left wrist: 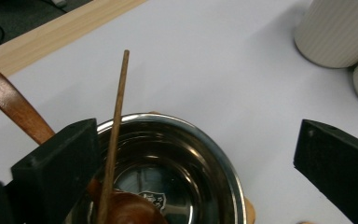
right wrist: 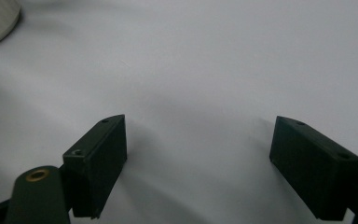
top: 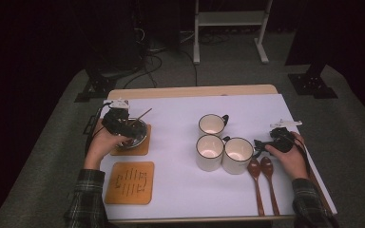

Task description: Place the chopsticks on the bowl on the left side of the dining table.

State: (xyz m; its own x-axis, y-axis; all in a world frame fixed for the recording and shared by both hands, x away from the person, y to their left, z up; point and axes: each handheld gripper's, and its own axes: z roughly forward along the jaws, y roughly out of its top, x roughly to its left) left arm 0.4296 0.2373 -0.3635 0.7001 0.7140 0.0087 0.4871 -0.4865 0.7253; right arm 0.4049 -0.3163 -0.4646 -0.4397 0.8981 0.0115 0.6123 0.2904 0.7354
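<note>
A steel bowl (top: 145, 130) stands on a wooden coaster (top: 142, 148) at the table's left. My left gripper (top: 128, 134) hangs over it, and in the left gripper view its jaws (left wrist: 196, 135) are wide open above the bowl's rim (left wrist: 214, 144), holding nothing. A thin wooden stick (left wrist: 119, 102) leans out of the bowl beside the left jaw. A broader brown handle (left wrist: 14, 107) runs behind that jaw, and a rounded brown spoon head (left wrist: 126, 210) lies inside. My right gripper (top: 261, 145) rests open on the white sheet, nothing between its jaws (right wrist: 198, 126).
Three white mugs (top: 212, 125), (top: 209, 152), (top: 237, 154) cluster mid-table. Two wooden spoons (top: 255, 171), (top: 267, 168) lie side by side just in front of the right gripper. A second wooden coaster (top: 129, 183) with dark marks lies near the front left edge.
</note>
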